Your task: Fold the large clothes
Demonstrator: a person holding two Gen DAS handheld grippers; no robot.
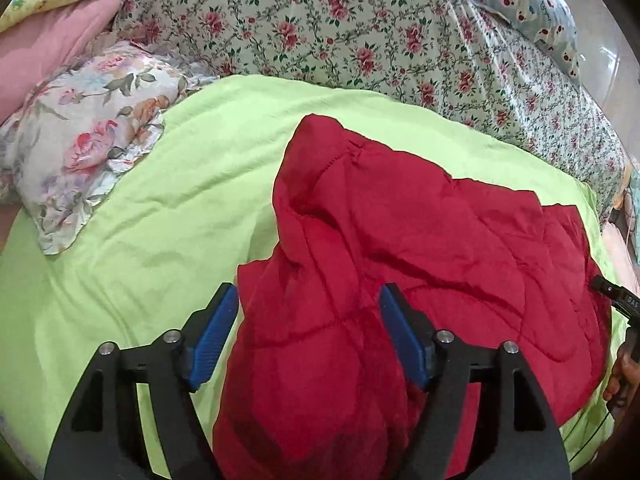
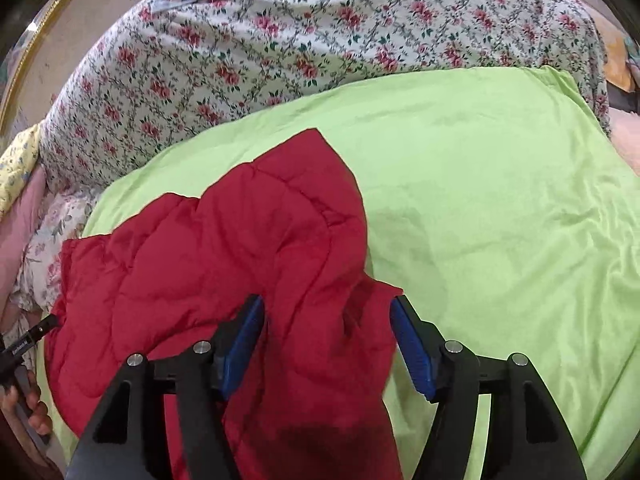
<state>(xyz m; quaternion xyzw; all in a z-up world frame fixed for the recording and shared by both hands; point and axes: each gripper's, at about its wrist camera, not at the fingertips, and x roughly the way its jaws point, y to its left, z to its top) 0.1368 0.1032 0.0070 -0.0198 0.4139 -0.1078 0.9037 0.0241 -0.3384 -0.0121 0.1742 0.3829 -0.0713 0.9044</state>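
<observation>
**Red quilted garment on green sheet, both grippers parted above it**

Item 1. Left gripper (image 1: 308,304): angled downward over the near end of the garment. Jaws stand wide apart; blue pads (image 1: 212,340) are clear of the cloth, which bulges up between them without being pinched. Nothing held.

Item 2. Right gripper (image 2: 326,316): likewise tilted downward, jaws spread wide. Red fabric lies between and beneath the blue pads (image 2: 240,354), unclamped. Nothing held.

Item 3. Red quilted garment (image 1: 400,240): lies rumpled on the green sheet, one padded layer folded over another, a rounded end pointing away from the grippers. Its near part rises in a hump under both tools.

Item 4. Green sheet (image 1: 140,240): spread over the bed, under the garment.

Item 5. Floral bedspread (image 1: 320,20): covers the bed beyond the green sheet.

Item 6. Floral pillow (image 1: 88,136): on the green sheet's far left edge in the left wrist view, well apart from the garment.

Item 7. Hand (image 2: 28,404): fingers wrapped round a black handle at the left edge of the right wrist view.
</observation>
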